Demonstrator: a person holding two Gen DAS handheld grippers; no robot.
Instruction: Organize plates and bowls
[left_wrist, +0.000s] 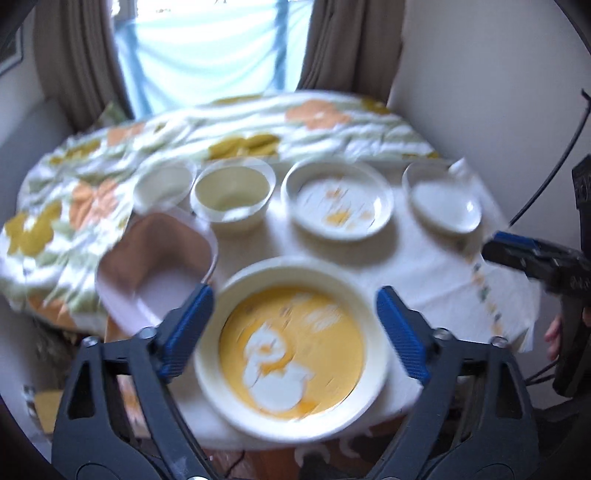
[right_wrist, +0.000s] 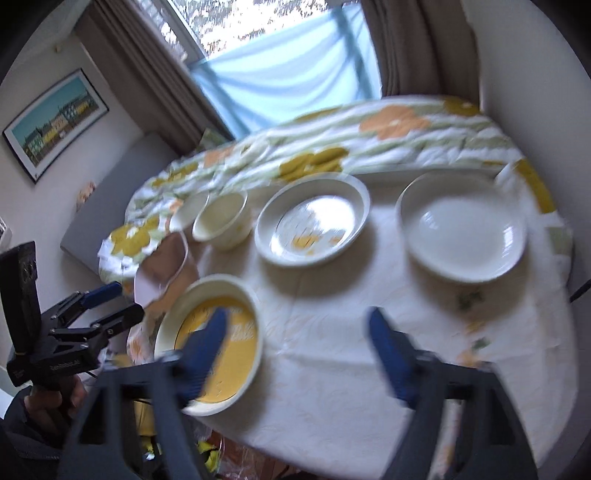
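Observation:
A yellow-centred plate with a white duck (left_wrist: 291, 354) sits at the table's near edge, between the open fingers of my left gripper (left_wrist: 295, 332), which is above it and empty. It also shows in the right wrist view (right_wrist: 236, 295). Behind stand a pink square dish (left_wrist: 155, 266), a small white bowl (left_wrist: 164, 182), a cream bowl (left_wrist: 232, 192), a patterned white plate (left_wrist: 338, 201) and a plain white plate (left_wrist: 445, 199). My right gripper (right_wrist: 295, 350) is open and empty over bare tablecloth; the plain plate (right_wrist: 461, 225) and patterned plate (right_wrist: 312, 221) lie beyond it.
The round table (left_wrist: 443, 280) carries a white cloth in front and a flowered quilt (left_wrist: 258, 125) behind. A wall is close on the right. A window with curtains (right_wrist: 295, 74) is behind the table. Both views are motion-blurred.

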